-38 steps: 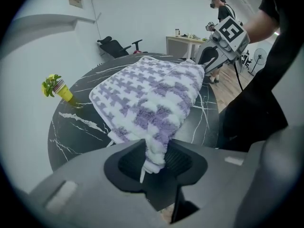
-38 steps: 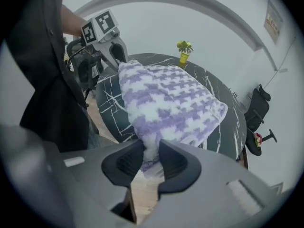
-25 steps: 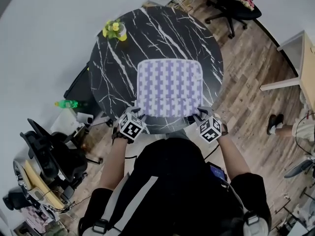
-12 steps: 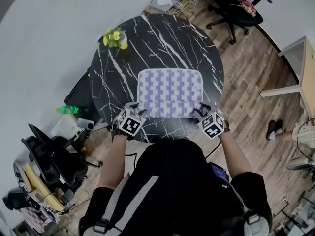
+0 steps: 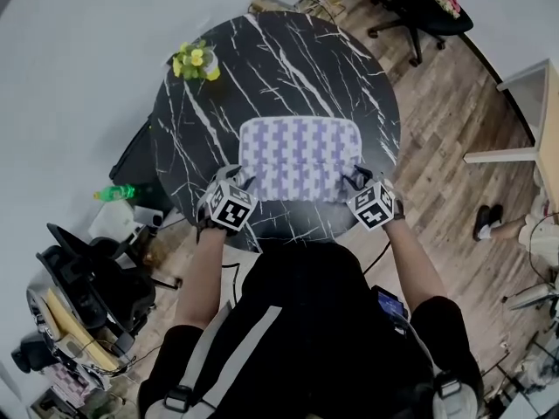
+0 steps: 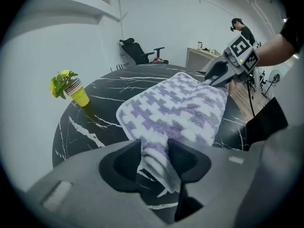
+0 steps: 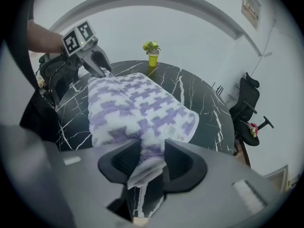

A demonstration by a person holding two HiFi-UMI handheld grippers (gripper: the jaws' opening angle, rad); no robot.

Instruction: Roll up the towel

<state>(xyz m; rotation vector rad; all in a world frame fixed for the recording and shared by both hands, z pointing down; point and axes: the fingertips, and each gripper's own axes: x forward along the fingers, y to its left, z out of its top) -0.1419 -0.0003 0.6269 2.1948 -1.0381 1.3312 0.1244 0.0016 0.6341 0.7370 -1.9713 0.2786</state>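
Note:
A purple-and-white patterned towel [image 5: 299,147] lies on the round black marble table [image 5: 279,59], its near edge bunched into a thick fold or roll. My left gripper [image 5: 247,180] is shut on the near left corner of that edge, and the cloth fills its jaws in the left gripper view [image 6: 156,158]. My right gripper [image 5: 354,178] is shut on the near right corner [image 7: 147,160]. Both pairs of jaws have just been opening a little, with the thick towel edge still between the pads. The far part of the towel [image 6: 180,106] lies flat.
A yellow cup with flowers [image 5: 196,59] stands at the table's far left edge. Black office chairs stand beyond the table [image 5: 419,7] and at the left [image 5: 87,278]. A green bottle [image 5: 115,192] lies on the floor at the left. A white desk [image 5: 524,85] is at the right.
Both grippers have moved away from the person across the table, taking the towel's near edge along. The flat part of the towel is now shorter.

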